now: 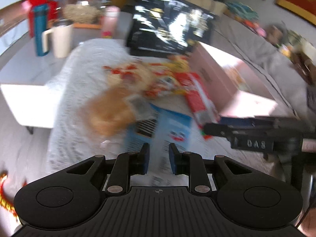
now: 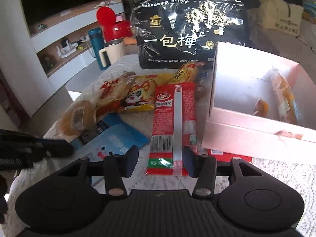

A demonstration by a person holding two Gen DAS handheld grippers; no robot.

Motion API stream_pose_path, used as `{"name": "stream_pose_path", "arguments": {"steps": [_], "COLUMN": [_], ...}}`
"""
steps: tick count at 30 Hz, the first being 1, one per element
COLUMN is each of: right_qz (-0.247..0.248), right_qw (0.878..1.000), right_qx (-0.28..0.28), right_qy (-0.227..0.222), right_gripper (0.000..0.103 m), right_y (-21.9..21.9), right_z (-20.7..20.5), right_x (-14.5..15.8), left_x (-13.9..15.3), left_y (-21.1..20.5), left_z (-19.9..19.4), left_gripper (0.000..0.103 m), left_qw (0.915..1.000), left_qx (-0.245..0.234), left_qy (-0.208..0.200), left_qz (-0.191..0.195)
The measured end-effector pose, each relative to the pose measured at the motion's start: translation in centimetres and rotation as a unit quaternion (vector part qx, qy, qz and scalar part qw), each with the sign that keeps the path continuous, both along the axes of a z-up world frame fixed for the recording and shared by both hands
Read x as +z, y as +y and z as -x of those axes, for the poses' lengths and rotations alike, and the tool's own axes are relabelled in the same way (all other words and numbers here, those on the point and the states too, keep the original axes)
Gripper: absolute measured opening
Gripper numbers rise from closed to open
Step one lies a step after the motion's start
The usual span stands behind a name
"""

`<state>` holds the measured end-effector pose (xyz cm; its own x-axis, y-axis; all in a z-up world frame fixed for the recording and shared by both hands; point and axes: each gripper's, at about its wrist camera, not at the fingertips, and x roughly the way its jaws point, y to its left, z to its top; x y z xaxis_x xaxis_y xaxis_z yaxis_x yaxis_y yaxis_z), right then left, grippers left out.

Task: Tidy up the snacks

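Note:
Snack packets lie in a pile on a white textured cloth [image 2: 276, 169]. A red spicy-strip packet [image 2: 173, 126] lies lengthwise between the fingers of my open right gripper [image 2: 160, 160], near its lower end. A blue packet [image 1: 169, 130] lies just beyond my open left gripper [image 1: 158, 158]; it also shows in the right wrist view [image 2: 118, 136]. A bread roll [image 2: 79, 116], yellow and red packets [image 2: 136, 96] and a big black plum bag [image 2: 187, 33] sit behind. The pink box [image 2: 256, 122] on the right holds two wrapped snacks [image 2: 284, 96]. The left wrist view is blurred.
A white mug [image 2: 112, 53], a teal bottle [image 2: 96, 45] and a red-lidded jar [image 2: 116, 25] stand on the table at the back left. A glass jar [image 1: 86, 2] and a pink bottle [image 1: 110, 21] show in the left wrist view. A sofa [image 1: 266, 55] runs along the right.

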<state>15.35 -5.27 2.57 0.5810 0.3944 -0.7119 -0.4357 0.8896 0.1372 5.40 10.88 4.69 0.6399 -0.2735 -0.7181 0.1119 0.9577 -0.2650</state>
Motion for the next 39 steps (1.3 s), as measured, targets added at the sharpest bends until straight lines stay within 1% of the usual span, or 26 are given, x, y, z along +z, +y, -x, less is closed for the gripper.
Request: {"name": "stream_pose_path", "arguments": {"steps": [1,3,5,6,7,8,9,10,11,13,14,15,17,18,20,22,24,27,31,34,36,37,38,39], "right_qz": [-0.008,-0.011,0.008,0.017,0.026,0.028,0.028,0.026,0.023,0.019,0.016,0.011,0.007,0.008,0.015,0.024,0.025,0.018,0.016,0.017,0.017,0.018,0.017,0.017], "right_qw": [1.000,1.000,1.000,0.999,0.999,0.999,0.999,0.999,0.999,0.999,0.998,0.998,0.998,0.998,0.997,0.996,0.996,0.996,0.996,0.996,0.996,0.996,0.996,0.996], "right_qx": [0.003,-0.004,-0.015,-0.020,-0.024,-0.027,-0.030,-0.033,-0.037,-0.046,-0.050,-0.052,-0.051,-0.049,-0.046,-0.045,-0.044,-0.045,-0.046,-0.046,-0.046,-0.046,-0.046,-0.046], "right_qy": [0.006,0.003,-0.015,-0.023,-0.030,-0.032,-0.031,-0.029,-0.027,-0.021,-0.020,-0.029,-0.038,-0.044,-0.060,-0.071,-0.072,-0.070,-0.071,-0.071,-0.071,-0.072,-0.072,-0.072], "right_gripper": [0.049,0.049,0.049,0.049,0.049,0.049,0.049,0.049,0.049,0.049,0.050,0.050,0.050,0.050,0.051,0.052,0.053,0.053,0.054,0.054,0.055,0.055,0.055,0.055], "right_y": [-0.4,-1.1,-1.8,-2.1,-2.5,-2.9,-3.5,-3.9,-4.3,-4.9,-5.1,-5.3,-5.5,-5.4,-5.2,-4.8,-4.8,-5.1,-5.2,-5.1,-5.1,-5.1,-5.2,-5.1], "right_z": [0.2,0.7,1.4,1.6,1.9,2.1,2.1,2.1,2.1,1.9,1.9,2.1,2.4,2.6,3.1,3.5,3.6,3.5,3.7,3.7,3.7,3.8,3.8,3.9], "right_x": [0.1,0.2,0.1,0.1,0.0,-0.2,-0.3,-0.5,-0.8,-1.4,-1.7,-1.9,-2.1,-2.3,-2.6,-2.7,-2.7,-2.7,-2.7,-2.7,-2.7,-2.7,-2.7,-2.7], "left_x": [0.1,0.3,0.1,-0.3,-0.6,-0.8,-0.9,-1.0,-1.0,-0.8,-0.8,-0.9,-1.3,-1.5,-1.6,-1.5,-1.5,-1.6,-1.8,-1.8,-1.2,-0.7,0.2,0.9], "left_y": [-0.6,-2.2,-4.1,-4.8,-5.5,-6.3,-6.8,-7.1,-7.2,-7.3,-7.1,-7.0,-6.5,-6.0,-5.1,-4.5,-4.1,-3.7,-3.7,-3.9,-3.5,-3.1,-2.2,-1.4], "left_z": [0.3,0.8,1.1,1.0,1.1,1.2,1.2,1.1,1.1,0.8,0.6,0.5,-0.1,-0.5,-1.2,-1.8,-2.6,-3.4,-4.2,-4.2,-3.8,-3.5,-3.1,-2.8], "left_gripper": [0.025,0.025,0.025,0.025,0.027,0.033,0.037,0.047,0.051,0.050,0.049,0.049,0.055,0.055,0.056,0.058,0.062,0.066,0.078,0.080,0.080,0.078,0.075,0.075], "left_qw": [0.9999,0.9980,0.9928,0.9900,0.9869,0.9834,0.9812,0.9800,0.9799,0.9802,0.9793,0.9764,0.9678,0.9673,0.9720,0.9749,0.9773,0.9788,0.9828,0.9845,0.9898,0.9933,0.9967,0.9981], "left_qx": [-0.008,-0.030,-0.060,-0.072,-0.082,-0.092,-0.101,-0.111,-0.114,-0.104,-0.090,-0.074,-0.042,-0.033,-0.020,-0.011,-0.001,0.016,0.010,0.000,-0.013,-0.020,-0.026,-0.024], "left_qy": [-0.007,-0.023,-0.025,-0.020,-0.018,-0.022,-0.024,-0.022,-0.021,-0.024,-0.029,-0.035,-0.043,-0.040,-0.034,-0.030,-0.026,-0.026,-0.015,-0.015,-0.017,-0.018,-0.023,-0.032], "left_qz": [-0.011,-0.051,-0.100,-0.120,-0.138,-0.155,-0.162,-0.164,-0.162,-0.167,-0.179,-0.200,-0.245,-0.248,-0.232,-0.220,-0.210,-0.203,-0.184,-0.175,-0.141,-0.113,-0.074,-0.047]}}
